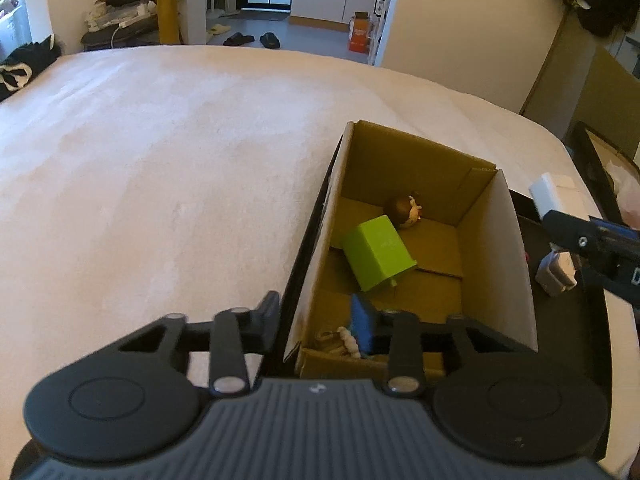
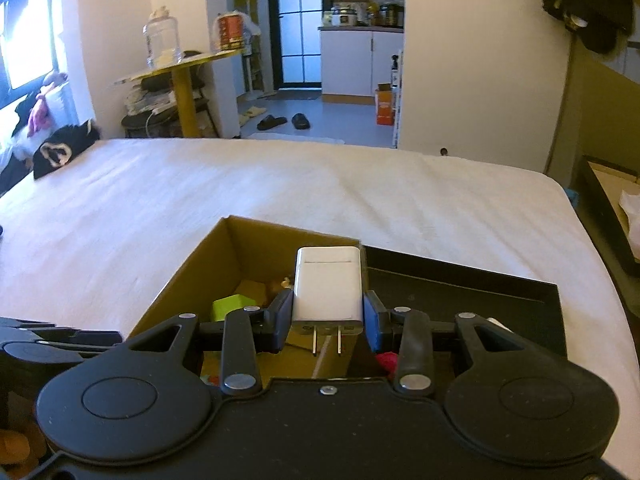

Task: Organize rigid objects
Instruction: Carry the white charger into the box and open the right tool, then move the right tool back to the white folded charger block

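Right wrist — right gripper (image 2: 328,326) clamped on white charger (image 2: 327,284) | cardboard box (image 2: 192,276) ahead-left of fingers | next: release over it | left gripper (image 1: 324,326) astride box wall, contact unclear

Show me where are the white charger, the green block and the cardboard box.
white charger (image 2: 327,284), right wrist view, middle of its front face
green block (image 1: 376,252), left wrist view, its top face
cardboard box (image 1: 516,264), left wrist view, its white right wall

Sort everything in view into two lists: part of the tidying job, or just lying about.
Job: white charger in right gripper; cardboard box; green block; black tray; left gripper.
Lying about: slippers; glass jar; orange box.
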`<action>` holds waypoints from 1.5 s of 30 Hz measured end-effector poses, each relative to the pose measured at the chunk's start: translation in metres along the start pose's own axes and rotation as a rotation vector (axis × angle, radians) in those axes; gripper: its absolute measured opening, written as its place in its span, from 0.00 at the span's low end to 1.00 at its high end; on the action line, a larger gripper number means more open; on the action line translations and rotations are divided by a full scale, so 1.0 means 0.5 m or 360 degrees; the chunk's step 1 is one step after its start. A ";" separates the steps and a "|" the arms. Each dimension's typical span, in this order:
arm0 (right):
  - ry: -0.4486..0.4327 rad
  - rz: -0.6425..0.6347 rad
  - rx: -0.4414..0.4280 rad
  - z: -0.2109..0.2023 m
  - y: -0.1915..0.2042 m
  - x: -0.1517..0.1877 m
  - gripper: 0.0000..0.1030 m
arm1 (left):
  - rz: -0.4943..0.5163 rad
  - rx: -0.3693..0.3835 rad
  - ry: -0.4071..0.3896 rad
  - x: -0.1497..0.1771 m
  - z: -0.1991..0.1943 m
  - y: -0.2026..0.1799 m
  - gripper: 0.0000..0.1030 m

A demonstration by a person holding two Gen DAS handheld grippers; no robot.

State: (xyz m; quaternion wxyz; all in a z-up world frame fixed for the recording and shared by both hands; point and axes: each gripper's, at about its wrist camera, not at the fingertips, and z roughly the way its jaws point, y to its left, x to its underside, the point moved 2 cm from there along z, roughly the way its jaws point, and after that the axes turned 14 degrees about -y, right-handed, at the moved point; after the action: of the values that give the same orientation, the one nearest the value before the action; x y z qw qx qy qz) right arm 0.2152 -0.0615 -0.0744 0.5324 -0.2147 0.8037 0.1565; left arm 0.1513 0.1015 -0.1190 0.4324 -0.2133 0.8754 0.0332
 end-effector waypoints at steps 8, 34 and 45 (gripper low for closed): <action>0.0072 -0.0080 -0.0069 0.008 0.045 0.005 0.35 | -0.0024 0.0010 0.0015 0.005 0.008 0.003 0.18; 0.0178 -0.0193 -0.0046 0.030 0.066 0.031 0.53 | -0.0088 0.0056 0.0020 0.009 0.013 0.023 0.11; 0.0186 -0.0116 -0.0128 -0.001 0.046 0.042 0.54 | -0.0056 0.0047 0.0020 0.006 0.011 0.018 0.11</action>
State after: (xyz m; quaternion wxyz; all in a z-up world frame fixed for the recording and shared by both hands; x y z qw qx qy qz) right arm 0.1958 -0.0457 -0.0931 0.4809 -0.2738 0.8182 0.1564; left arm 0.1502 0.1097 -0.1260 0.4305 -0.2224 0.8747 0.0111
